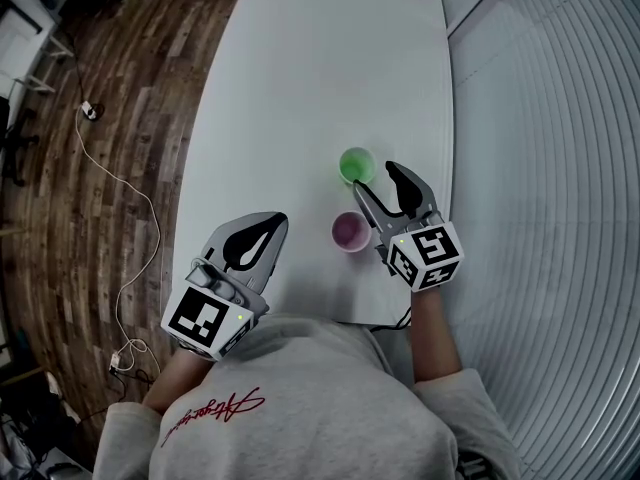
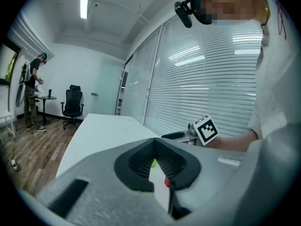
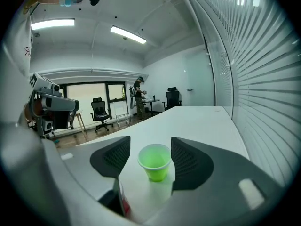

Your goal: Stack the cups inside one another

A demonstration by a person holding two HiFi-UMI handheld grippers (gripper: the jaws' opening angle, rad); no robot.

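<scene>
Seen from the left hand-held gripper (image 2: 154,139), its own grey body blocks most of the worktop (image 2: 103,126), leaving only slivers of the green cup (image 2: 154,163) and the pink cup (image 2: 166,182) in the slit below its meeting jaw tips. In the right gripper view the pink cup is all but hidden behind a jaw, while in the head view the person's sweatshirt (image 1: 300,368) covers the worktop's near edge.

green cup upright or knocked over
Upright. In the right gripper view the green cup stands on its base on the white table, open mouth up, between the parted jaws of the right gripper.
</scene>
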